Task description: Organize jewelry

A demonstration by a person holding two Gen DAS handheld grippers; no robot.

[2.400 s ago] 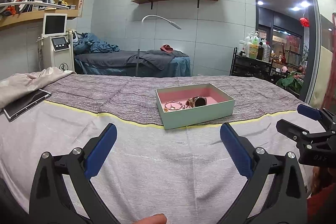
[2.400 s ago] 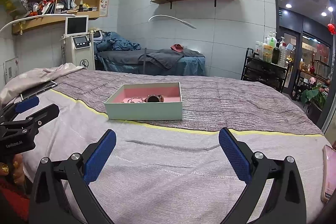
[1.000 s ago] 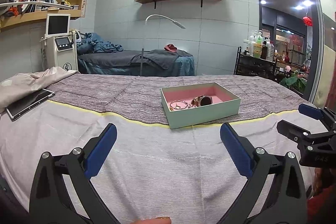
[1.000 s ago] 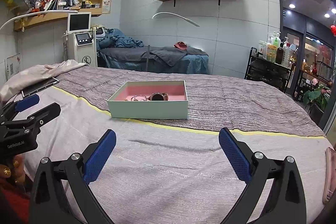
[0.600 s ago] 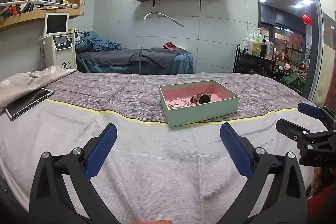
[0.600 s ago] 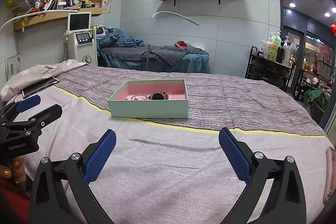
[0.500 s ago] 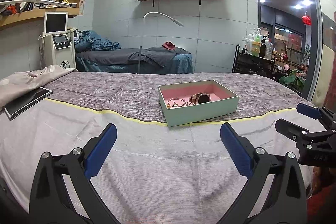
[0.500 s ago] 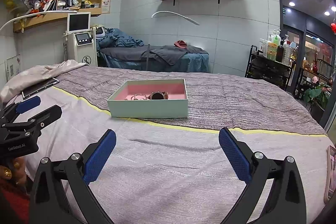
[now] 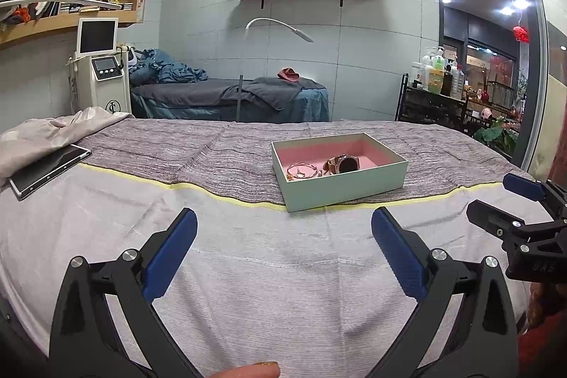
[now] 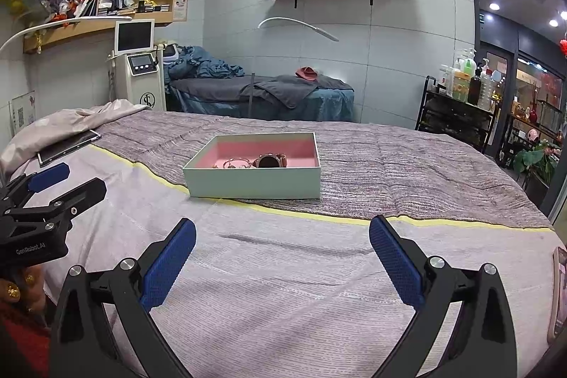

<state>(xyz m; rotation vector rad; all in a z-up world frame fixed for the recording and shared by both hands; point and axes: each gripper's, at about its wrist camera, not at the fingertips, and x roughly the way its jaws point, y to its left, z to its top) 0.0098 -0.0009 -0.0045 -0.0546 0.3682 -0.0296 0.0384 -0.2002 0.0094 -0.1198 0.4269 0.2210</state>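
A pale green box (image 9: 345,188) (image 10: 255,182) with a pink lining rests on the bed, on the grey striped cloth. Inside lie a rose-gold watch (image 9: 343,163) (image 10: 270,160) and thin bracelets (image 9: 302,170) (image 10: 236,162). My left gripper (image 9: 283,229) hovers open over the light sheet, well short of the box and slightly left of it. My right gripper (image 10: 282,234) is open too, short of the box, with nothing between its blue pads (image 10: 170,263). Each gripper shows at the edge of the other's view.
A tablet (image 9: 48,169) (image 10: 69,146) lies at the bed's left edge beside a crumpled grey blanket (image 9: 53,131). A phone (image 10: 559,293) lies at the right edge of the bed. Behind stand a second bed, a machine with a screen (image 9: 101,73) and a bottle rack (image 9: 434,98).
Both views have swayed a little, and the box has shifted only slightly in each view. Both grippers stay open and nothing has been picked up.
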